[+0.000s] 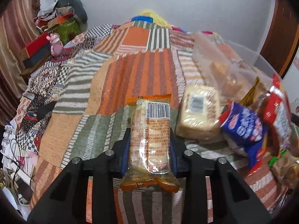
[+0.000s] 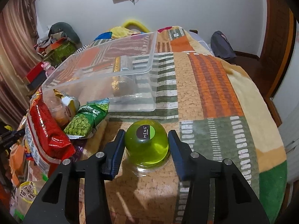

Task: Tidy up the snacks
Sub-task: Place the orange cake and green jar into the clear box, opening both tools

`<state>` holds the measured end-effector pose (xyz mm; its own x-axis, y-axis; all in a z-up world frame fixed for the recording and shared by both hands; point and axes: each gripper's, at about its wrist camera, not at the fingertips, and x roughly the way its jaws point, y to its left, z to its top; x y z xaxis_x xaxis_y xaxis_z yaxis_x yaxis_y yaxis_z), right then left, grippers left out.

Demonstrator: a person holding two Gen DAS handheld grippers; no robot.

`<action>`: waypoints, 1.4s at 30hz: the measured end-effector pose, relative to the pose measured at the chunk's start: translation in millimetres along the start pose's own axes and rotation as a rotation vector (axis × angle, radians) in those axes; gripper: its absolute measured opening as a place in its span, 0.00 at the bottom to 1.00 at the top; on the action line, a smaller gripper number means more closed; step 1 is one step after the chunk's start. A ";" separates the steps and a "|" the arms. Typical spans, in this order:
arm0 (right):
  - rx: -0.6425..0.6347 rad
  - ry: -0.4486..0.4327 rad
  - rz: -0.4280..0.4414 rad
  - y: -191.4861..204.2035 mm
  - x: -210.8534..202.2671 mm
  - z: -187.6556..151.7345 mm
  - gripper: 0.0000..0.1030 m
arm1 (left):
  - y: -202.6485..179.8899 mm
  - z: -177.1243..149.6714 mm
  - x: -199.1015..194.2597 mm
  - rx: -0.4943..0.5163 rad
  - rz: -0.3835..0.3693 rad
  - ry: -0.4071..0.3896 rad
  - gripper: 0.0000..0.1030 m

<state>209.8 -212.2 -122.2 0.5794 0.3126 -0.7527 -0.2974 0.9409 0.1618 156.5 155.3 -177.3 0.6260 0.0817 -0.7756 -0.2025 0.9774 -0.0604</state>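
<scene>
My left gripper is shut on a clear orange-edged wafer packet and holds it above the patchwork blanket. To its right lie a wrapped bread slice pack, a blue snack bag and a red bag. My right gripper is open, its blue pads on either side of a green jelly cup that stands upside down on the blanket; the pads are not touching it. A clear plastic bin lies beyond, holding a gold-edged packet.
In the right wrist view a red bag, a green pea bag and other snacks pile up at the left. Boxes and clutter stand at the bed's left side. A dark bag sits on the floor at the right.
</scene>
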 end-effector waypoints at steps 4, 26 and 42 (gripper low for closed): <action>-0.002 -0.027 -0.009 -1.5 -15.7 1.4 0.42 | -8.9 13.5 -18.0 0.012 -0.025 -0.043 0.34; -0.066 -0.225 0.026 23.8 -42.1 72.7 0.42 | -122.9 108.3 -46.2 0.153 -0.213 -0.187 0.34; -0.131 -0.120 0.084 55.9 25.8 94.6 0.42 | -174.2 135.0 25.6 0.191 -0.276 -0.056 0.34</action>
<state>280.0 -139.2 -72.2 0.6323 0.4095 -0.6576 -0.4398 0.8885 0.1305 309.4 13.4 -101.9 0.6792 -0.1858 -0.7100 0.1216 0.9825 -0.1408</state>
